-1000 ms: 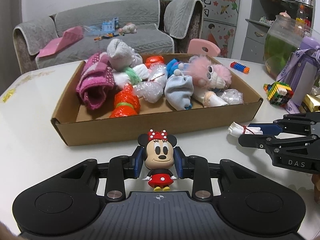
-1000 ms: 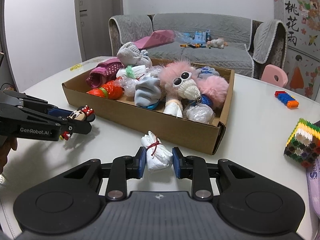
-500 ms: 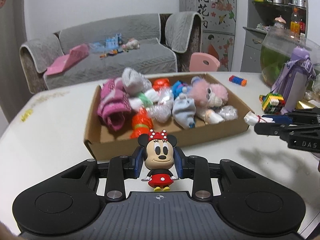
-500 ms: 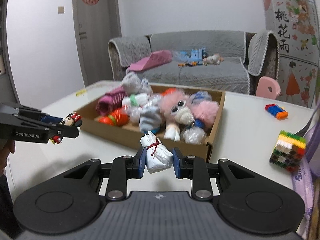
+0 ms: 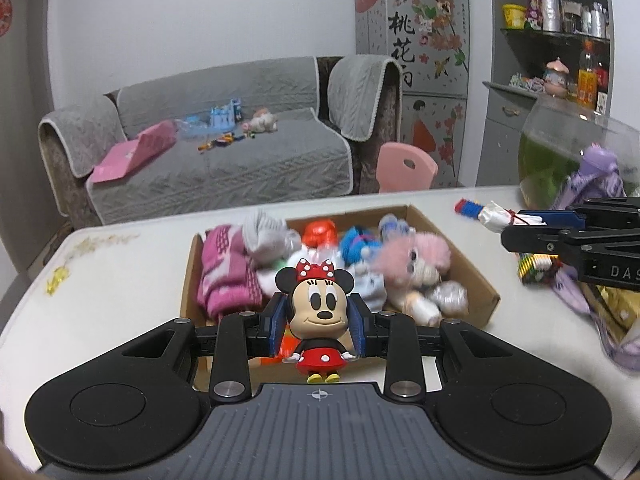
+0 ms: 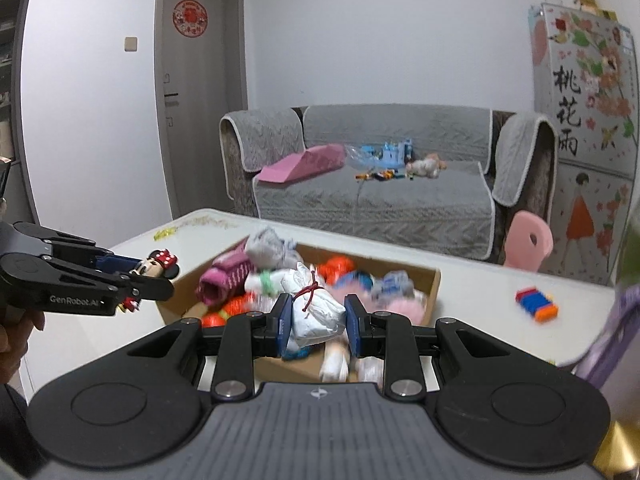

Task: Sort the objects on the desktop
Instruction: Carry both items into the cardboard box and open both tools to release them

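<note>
My left gripper (image 5: 318,324) is shut on a Minnie Mouse figurine (image 5: 318,316), held upright in the air in front of the cardboard box (image 5: 478,280). My right gripper (image 6: 316,316) is shut on a white wrapped bundle (image 6: 316,310) tied with red string, also above the box's near edge (image 6: 434,284). The left wrist view has the right gripper (image 5: 516,226) at the right edge with the bundle (image 5: 496,218). In the right wrist view the left gripper (image 6: 156,276) with the figurine (image 6: 158,266) is at the left. The box holds socks, plush toys and wrapped items.
A small block toy (image 6: 536,304) lies on the white table (image 6: 480,292) right of the box. A colourful block cube (image 5: 536,266), a purple bottle (image 5: 596,176) and a glass bowl (image 5: 560,148) crowd the table's right side. Behind are a grey sofa (image 5: 240,160) and a pink chair (image 5: 404,168).
Both grippers have risen from near the table to above the box's near edge, each keeping its grip on its object. The box now sits lower in both views.
</note>
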Demonstrator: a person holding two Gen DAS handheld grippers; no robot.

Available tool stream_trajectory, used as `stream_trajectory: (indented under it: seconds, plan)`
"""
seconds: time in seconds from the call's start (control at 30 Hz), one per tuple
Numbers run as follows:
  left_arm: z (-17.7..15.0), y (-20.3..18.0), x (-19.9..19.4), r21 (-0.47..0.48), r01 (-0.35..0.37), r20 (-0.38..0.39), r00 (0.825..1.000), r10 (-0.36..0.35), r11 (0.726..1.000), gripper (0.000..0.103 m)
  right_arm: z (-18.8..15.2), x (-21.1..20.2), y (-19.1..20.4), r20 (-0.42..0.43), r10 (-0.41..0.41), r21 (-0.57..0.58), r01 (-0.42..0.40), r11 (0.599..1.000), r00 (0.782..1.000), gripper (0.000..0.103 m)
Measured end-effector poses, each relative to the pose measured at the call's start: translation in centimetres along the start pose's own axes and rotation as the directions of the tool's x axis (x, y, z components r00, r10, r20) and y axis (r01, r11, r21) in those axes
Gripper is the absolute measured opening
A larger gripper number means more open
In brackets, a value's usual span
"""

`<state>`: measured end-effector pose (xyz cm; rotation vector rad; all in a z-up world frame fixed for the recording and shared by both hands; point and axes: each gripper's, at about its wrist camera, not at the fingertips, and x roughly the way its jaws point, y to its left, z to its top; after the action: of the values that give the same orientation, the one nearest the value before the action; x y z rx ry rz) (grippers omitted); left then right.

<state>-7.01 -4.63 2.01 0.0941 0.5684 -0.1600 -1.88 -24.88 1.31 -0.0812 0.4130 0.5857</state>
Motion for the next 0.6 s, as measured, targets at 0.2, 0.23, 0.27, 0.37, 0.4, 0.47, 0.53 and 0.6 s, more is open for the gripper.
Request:
stream_trajectory:
  seconds: [0.2,0.23,0.27,0.37,0.4,0.47,0.53,0.6]
  plan:
    - [1.9,0.4,1.8,-0.002,-0.006,0.001,1.000,0.006,1.000,0.039,2.1,1.9,-0.4,0.010,0.012,-0.020,-0.012,1.000,1.000,0.025]
    - [2.2,0.5,2.1,-0.003,-0.008,0.000,1.000,0.008,1.000,0.039,2.5,2.4,-0.4,0.008,0.014,-0.023,-0.014,1.000,1.000,0.025]
    - [2.4,0.6,2.5,0.000,-0.011,-0.003,1.000,0.011,1.000,0.039,2.7,2.8,-0.5,0.006,0.014,-0.027,-0.014,1.000,1.000,0.025]
    - [2.9,0.8,3.9,0.000,-0.016,-0.015,1.000,0.016,1.000,0.039,3.3,4.1,-0.7,-0.003,0.016,-0.038,-0.016,0.999,1.000,0.025]
    - [3.0,0.9,4.4,0.001,-0.016,-0.019,1.000,0.016,1.000,0.039,3.5,4.7,-0.8,-0.008,0.017,-0.042,-0.017,0.999,1.000,0.025]
    - [3.1,1.1,5.4,0.001,-0.015,-0.029,0.999,0.015,1.000,0.039,3.5,5.3,-0.8,-0.021,0.016,-0.050,-0.017,0.999,1.000,0.025]
    - [3.1,1.2,6.5,0.001,-0.014,-0.042,0.999,0.014,1.000,0.039,3.4,6.2,-0.9,-0.041,0.013,-0.056,-0.015,0.998,0.999,0.025]
    - [2.9,1.4,7.8,-0.002,-0.015,-0.058,0.998,0.015,1.000,0.039,3.2,7.4,-1.1,-0.067,0.008,-0.059,-0.012,0.998,0.998,0.025]
